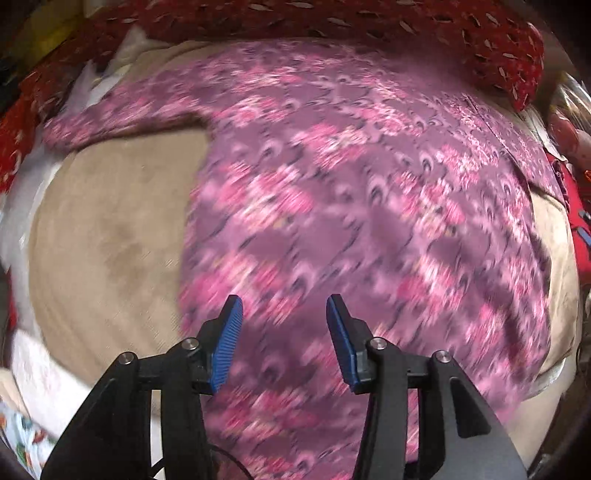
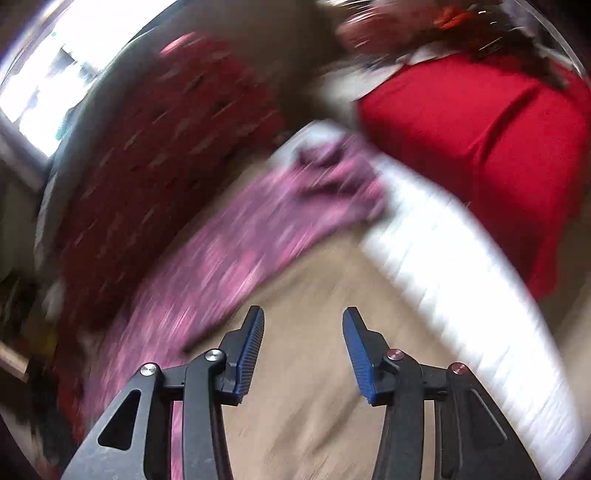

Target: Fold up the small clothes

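A purple and pink floral garment lies spread flat on a beige surface, one sleeve reaching to the upper left. My left gripper is open and empty, hovering over the garment's lower part. In the right wrist view, which is blurred, a sleeve of the same garment runs from lower left to a crumpled end at centre. My right gripper is open and empty above the beige surface, just right of the sleeve.
A dark red patterned cloth lies along the far edge and also shows in the right wrist view. A bright red cloth sits at the upper right. A white strip borders the beige surface. White cloth lies at the left.
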Action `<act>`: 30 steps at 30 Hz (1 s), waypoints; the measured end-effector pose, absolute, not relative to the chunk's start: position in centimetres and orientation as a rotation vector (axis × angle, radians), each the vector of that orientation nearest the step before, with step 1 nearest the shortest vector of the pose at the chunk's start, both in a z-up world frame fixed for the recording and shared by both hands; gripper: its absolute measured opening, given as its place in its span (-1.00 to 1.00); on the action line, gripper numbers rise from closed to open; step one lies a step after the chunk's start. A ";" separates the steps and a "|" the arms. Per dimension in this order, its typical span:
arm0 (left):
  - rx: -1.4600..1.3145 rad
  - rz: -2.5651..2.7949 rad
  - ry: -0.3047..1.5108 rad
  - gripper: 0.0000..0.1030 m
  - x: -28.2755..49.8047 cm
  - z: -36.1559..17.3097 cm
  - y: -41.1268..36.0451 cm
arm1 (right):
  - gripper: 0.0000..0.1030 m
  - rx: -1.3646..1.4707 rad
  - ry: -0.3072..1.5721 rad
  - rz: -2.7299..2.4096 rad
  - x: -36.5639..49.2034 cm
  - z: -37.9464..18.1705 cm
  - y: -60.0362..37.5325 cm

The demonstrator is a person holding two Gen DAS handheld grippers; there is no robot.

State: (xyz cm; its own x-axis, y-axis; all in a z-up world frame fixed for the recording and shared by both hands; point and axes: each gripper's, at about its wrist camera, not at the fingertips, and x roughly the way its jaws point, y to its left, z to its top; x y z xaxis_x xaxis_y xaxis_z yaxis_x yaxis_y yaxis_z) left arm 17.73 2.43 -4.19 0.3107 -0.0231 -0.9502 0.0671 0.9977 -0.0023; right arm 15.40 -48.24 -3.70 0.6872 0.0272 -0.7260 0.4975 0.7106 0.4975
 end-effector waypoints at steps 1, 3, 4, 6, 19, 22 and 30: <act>0.027 -0.075 1.263 -0.12 18.9 -4.7 1.5 | -0.07 0.726 0.781 -0.319 16.8 -3.5 -49.2; 0.009 -0.090 1.276 -0.12 20.6 -5.5 0.6 | 0.11 0.637 0.776 -0.355 19.8 -3.1 -50.4; 0.005 -0.091 1.276 -0.12 20.8 -5.5 -0.2 | 0.35 0.589 0.776 -0.366 21.2 -3.1 -50.5; 0.002 -0.086 1.277 -0.12 22.5 -5.5 -1.1 | 0.43 0.491 0.797 -0.397 23.9 -3.3 -49.9; -0.077 -0.058 1.272 -0.12 32.6 -6.7 -1.0 | -0.71 0.422 0.815 -0.420 26.0 -4.8 -52.2; -0.101 -0.051 1.285 -0.11 33.7 -7.3 -0.3 | -0.71 0.458 0.726 -0.337 24.9 -2.0 -50.5; -0.127 -0.091 1.269 -0.08 33.7 -7.2 -0.3 | -0.71 0.439 0.715 0.011 26.3 1.7 -37.2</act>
